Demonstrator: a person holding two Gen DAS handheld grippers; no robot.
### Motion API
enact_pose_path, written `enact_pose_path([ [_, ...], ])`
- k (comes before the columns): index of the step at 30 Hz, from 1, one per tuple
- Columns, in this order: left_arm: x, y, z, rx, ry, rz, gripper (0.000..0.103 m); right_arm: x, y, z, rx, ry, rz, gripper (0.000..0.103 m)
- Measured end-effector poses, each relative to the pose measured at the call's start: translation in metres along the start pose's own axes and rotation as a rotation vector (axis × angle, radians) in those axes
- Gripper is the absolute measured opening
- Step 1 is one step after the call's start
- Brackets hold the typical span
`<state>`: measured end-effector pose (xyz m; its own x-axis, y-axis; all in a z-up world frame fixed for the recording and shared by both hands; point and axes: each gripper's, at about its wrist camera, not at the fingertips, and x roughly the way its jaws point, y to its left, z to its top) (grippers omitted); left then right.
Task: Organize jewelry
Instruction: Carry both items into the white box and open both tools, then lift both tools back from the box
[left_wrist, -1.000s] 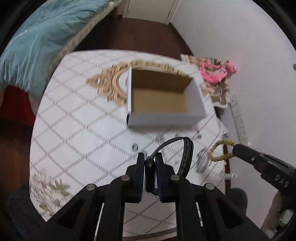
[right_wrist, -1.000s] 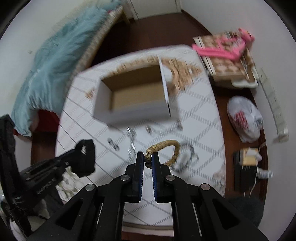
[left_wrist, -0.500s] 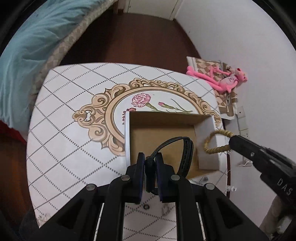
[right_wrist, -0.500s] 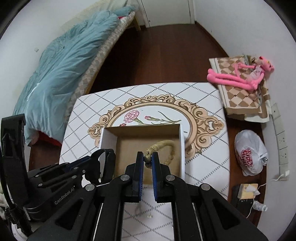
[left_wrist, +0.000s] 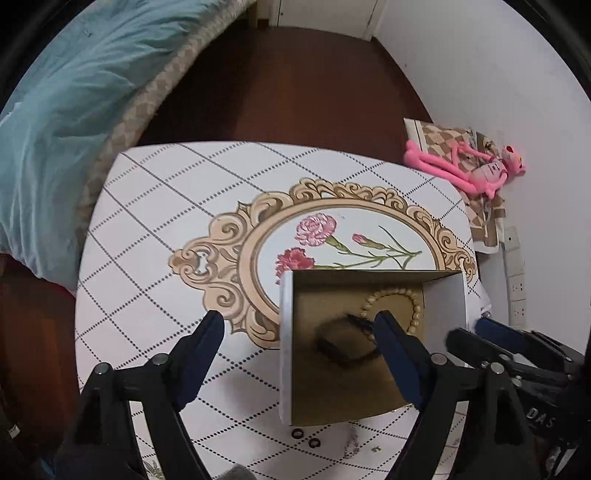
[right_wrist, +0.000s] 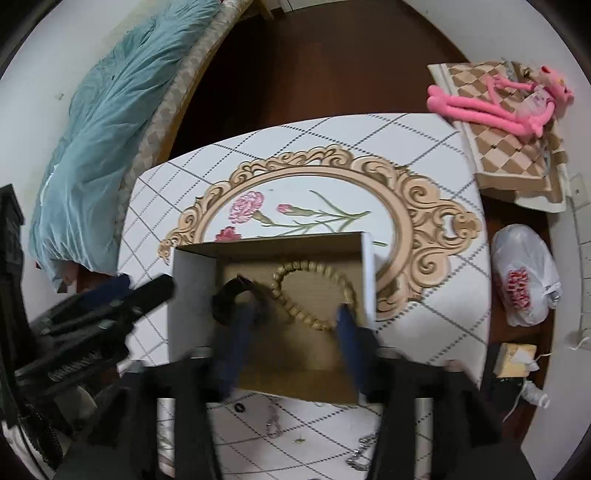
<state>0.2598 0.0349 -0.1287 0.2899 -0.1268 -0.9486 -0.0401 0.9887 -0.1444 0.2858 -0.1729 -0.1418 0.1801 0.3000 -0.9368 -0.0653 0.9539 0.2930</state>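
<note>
A white cardboard box (left_wrist: 286, 343) with a brown inside stands on the patterned table (left_wrist: 166, 221). A black band (left_wrist: 340, 345) lies blurred on its floor, and beside it lies a beige beaded bracelet (left_wrist: 413, 310). My left gripper (left_wrist: 297, 325) hovers over the box's left wall; its jaws are opening, wide apart, with nothing gripped. In the right wrist view my right gripper (right_wrist: 291, 317) hangs over the box (right_wrist: 192, 295), its jaws opening and blurred. The bracelet (right_wrist: 295, 306) and the band (right_wrist: 229, 299) lie loose below its pads.
Small dark rings (left_wrist: 304, 437) and silver chains (right_wrist: 273, 421) lie on the table in front of the box. A bed with a teal blanket (left_wrist: 74, 92) stands at the left. A pink plush toy (left_wrist: 469, 170) and a white plastic bag (right_wrist: 524, 277) lie on the floor at the right.
Both grippers carried their pieces over the box, then opened. The black band and the beaded bracelet have left the jaws and now lie inside the box.
</note>
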Motion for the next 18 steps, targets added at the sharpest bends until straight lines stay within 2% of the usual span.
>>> enact_pose_path([
  [1, -0.001, 0.001, -0.001, 0.0, -0.012, 0.012, 0.083, -0.004, -0.001, -0.002, -0.005, -0.01, -0.02, 0.065],
  [2, -0.004, 0.002, -0.004, 0.004, -0.03, 0.037, 0.084, -0.007, -0.001, -0.004, -0.013, -0.02, -0.055, 0.074],
  [4, -0.006, 0.004, -0.009, 0.01, -0.06, 0.081, 0.099, -0.011, -0.001, -0.011, -0.045, -0.052, -0.157, 0.088],
  [5, -0.006, 0.005, -0.012, 0.013, -0.07, 0.095, 0.103, -0.01, 0.0, -0.013, -0.054, -0.058, -0.198, 0.093],
  [6, -0.005, 0.006, -0.018, 0.018, -0.076, 0.123, 0.103, -0.007, 0.0, -0.018, -0.062, -0.059, -0.246, 0.093],
  [9, 0.002, 0.007, -0.028, 0.028, -0.071, 0.169, 0.103, 0.003, -0.003, -0.028, -0.073, -0.051, -0.295, 0.095],
  [18, 0.008, 0.007, -0.05, 0.021, -0.06, 0.183, 0.103, 0.015, -0.006, -0.048, -0.056, -0.056, -0.316, 0.097],
])
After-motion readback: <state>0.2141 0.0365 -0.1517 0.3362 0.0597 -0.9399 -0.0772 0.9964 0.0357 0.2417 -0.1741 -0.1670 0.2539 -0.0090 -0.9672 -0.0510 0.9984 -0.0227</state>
